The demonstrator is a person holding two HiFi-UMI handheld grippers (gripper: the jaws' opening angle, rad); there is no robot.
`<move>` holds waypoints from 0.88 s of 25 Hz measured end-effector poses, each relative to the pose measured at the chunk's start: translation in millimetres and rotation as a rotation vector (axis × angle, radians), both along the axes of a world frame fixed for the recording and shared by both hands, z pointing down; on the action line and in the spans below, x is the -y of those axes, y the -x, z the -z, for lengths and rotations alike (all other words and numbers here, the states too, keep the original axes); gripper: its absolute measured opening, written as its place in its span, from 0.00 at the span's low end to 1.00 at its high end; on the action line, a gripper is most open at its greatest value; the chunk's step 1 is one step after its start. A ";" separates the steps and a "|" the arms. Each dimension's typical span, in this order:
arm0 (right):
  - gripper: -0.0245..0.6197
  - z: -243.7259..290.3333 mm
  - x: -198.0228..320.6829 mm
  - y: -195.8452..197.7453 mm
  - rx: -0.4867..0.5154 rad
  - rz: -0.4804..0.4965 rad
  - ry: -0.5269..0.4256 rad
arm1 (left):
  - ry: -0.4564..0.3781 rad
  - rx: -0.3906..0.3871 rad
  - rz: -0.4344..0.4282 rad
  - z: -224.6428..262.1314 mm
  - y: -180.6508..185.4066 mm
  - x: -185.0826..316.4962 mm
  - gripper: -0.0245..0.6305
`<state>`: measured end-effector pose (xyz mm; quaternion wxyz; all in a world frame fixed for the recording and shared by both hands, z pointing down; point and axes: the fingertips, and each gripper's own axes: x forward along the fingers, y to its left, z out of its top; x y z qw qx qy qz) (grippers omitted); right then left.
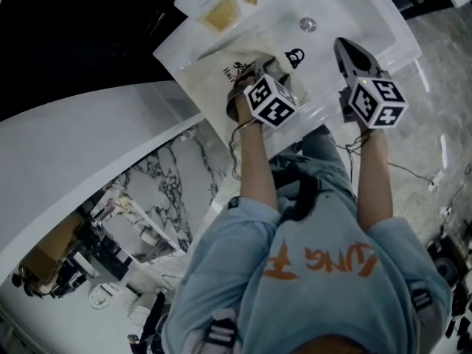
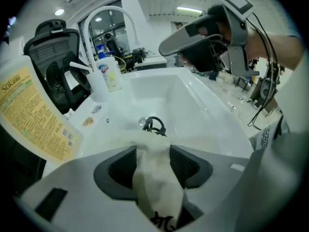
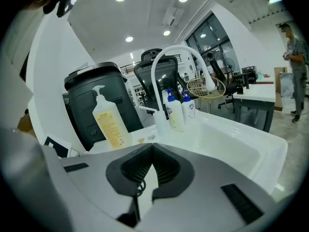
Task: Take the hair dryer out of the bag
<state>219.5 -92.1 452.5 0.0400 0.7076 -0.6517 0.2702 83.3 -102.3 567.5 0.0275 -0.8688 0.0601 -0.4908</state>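
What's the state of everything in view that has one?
sink: no water in it
tap: off, no water running
left claw: jaws closing, bag fabric between them
right claw: shut, empty
bag: lying at the sink's edge
pump bottle: upright
hair dryer: not visible

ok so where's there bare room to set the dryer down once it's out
Barest: the sink basin floor beyond the drain and toward its right wall, below the right gripper. Crowded: the bag covers the near-left part, a black cord loops beside the drain, and bottles line the ledge by the faucet.
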 end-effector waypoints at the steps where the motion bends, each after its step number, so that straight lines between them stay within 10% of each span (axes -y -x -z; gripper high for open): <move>1: 0.04 -2.8 2.9 -0.6 0.008 0.009 0.003 | -0.017 0.009 0.003 -0.3 0.4 2.8 0.33; 7: 0.04 -15.8 22.3 -4.2 0.042 0.063 0.017 | -0.022 -0.017 0.050 12.3 2.2 13.3 0.07; 22: 0.04 -10.1 67.7 39.5 0.028 0.300 -0.047 | -0.025 -0.240 0.215 83.5 29.7 30.9 0.07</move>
